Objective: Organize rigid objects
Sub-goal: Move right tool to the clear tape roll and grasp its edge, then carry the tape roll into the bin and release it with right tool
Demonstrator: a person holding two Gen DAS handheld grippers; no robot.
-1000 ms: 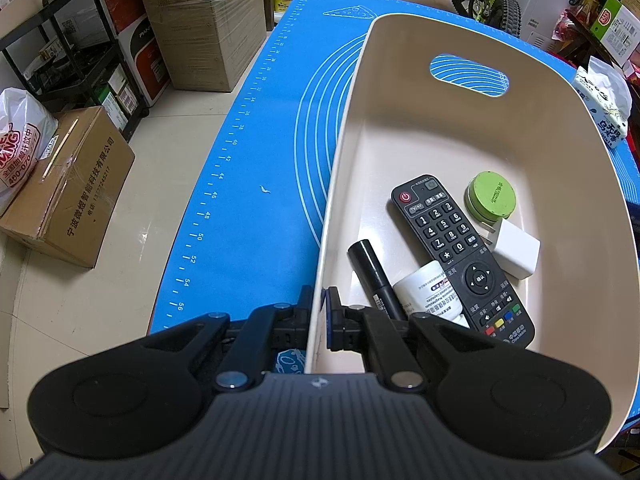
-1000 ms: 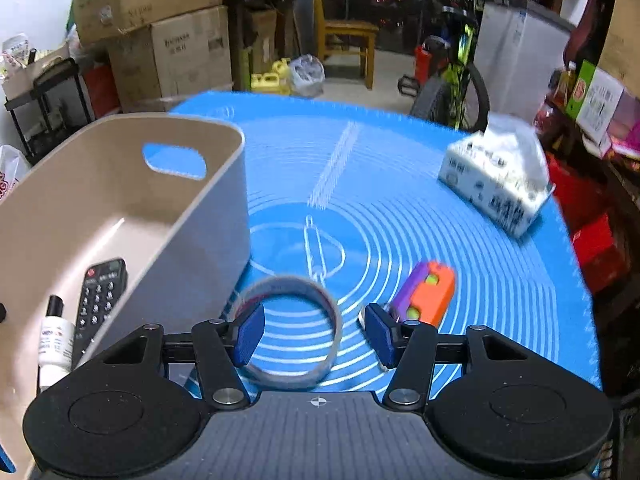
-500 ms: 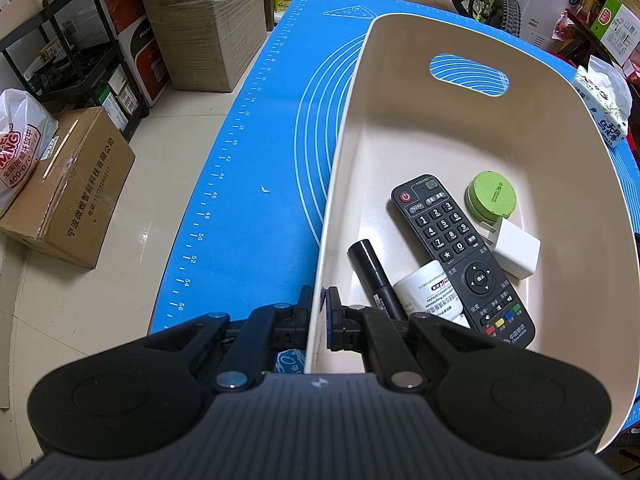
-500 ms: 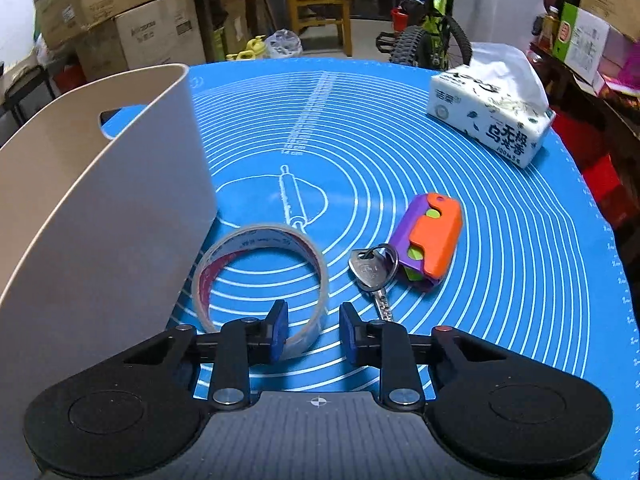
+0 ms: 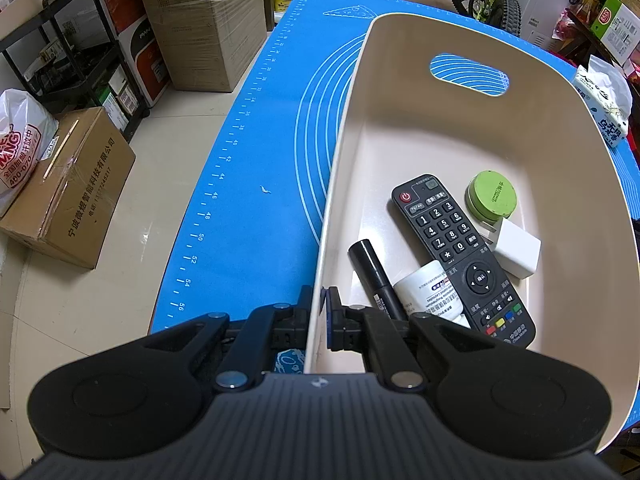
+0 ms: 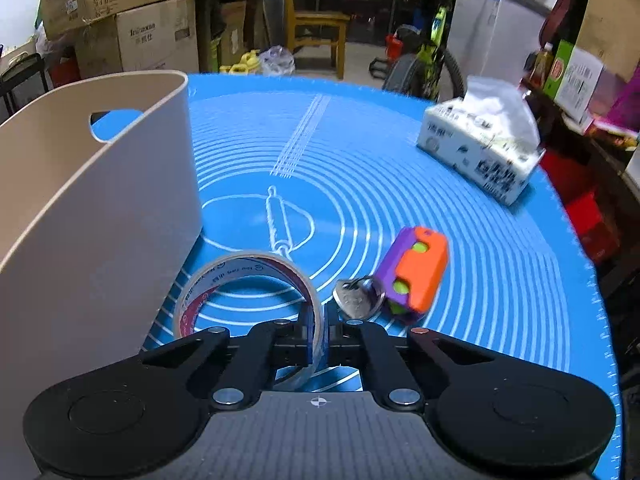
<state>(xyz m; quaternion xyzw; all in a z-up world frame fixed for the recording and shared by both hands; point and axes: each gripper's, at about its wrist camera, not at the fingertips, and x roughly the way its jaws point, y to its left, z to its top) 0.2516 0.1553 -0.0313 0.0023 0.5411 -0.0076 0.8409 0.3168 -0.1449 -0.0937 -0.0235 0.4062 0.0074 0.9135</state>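
Note:
A cream plastic bin [image 5: 552, 128] stands on the blue mat [image 5: 248, 200]. My left gripper [image 5: 318, 312] is shut on its near wall. Inside lie a black remote [image 5: 460, 256], a green round tin [image 5: 492, 196], a white charger [image 5: 514, 250], a black pen [image 5: 374, 276] and a white tube [image 5: 434, 290]. In the right wrist view the bin [image 6: 100, 208] is at left. My right gripper [image 6: 318, 332] is shut on the near rim of a roll of clear tape [image 6: 244, 284], which tilts up off the mat. A key [image 6: 354, 296] and a purple-orange toy [image 6: 414, 268] lie just right of it.
A tissue pack [image 6: 480, 156] sits at the mat's far right. Cardboard boxes [image 5: 64, 184] and a black shelf [image 5: 64, 60] stand on the floor left of the table. A bicycle [image 6: 424, 60] and a wooden chair [image 6: 316, 24] are beyond the far edge.
My right gripper's jaws closed from wide apart onto the tape roll's rim, and the roll has tipped up. The left gripper and the bin have not moved.

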